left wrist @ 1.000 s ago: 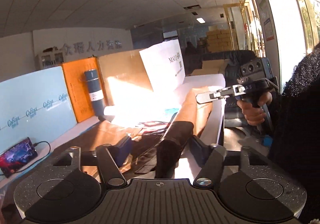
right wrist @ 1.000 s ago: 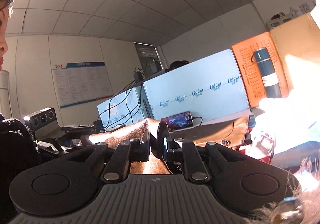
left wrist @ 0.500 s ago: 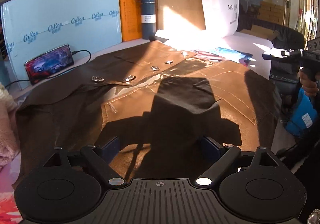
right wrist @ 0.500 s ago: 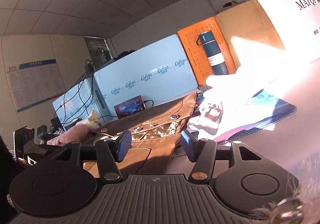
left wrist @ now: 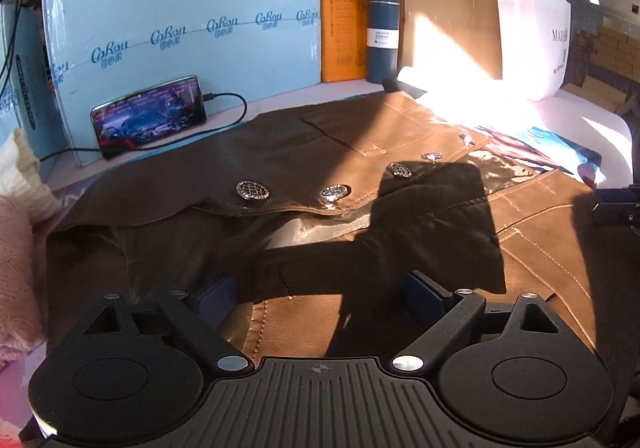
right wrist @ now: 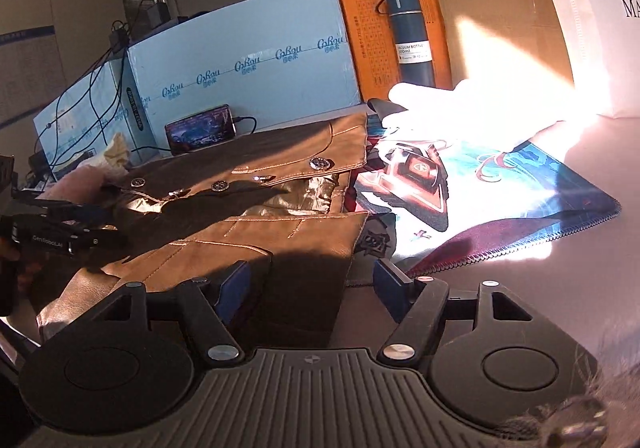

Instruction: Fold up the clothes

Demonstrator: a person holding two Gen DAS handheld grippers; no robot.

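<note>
brown leather jacket is lying spread flat on the bench, buttoned side up, with a row of shiny metal buttons running along the front flap. left gripper hangs low over the near edge of the jacket, fingers spread wide apart, nothing between them. right gripper is the same deal, fingers released, sitting over the jacket's corner right where it meets the colourful mat. behind it all there's a phone propped against a light blue board, cable plugged in, and a dark blue bottle standing in front of an orange panel. some pink knit stuff is piled at the left edge.
</note>
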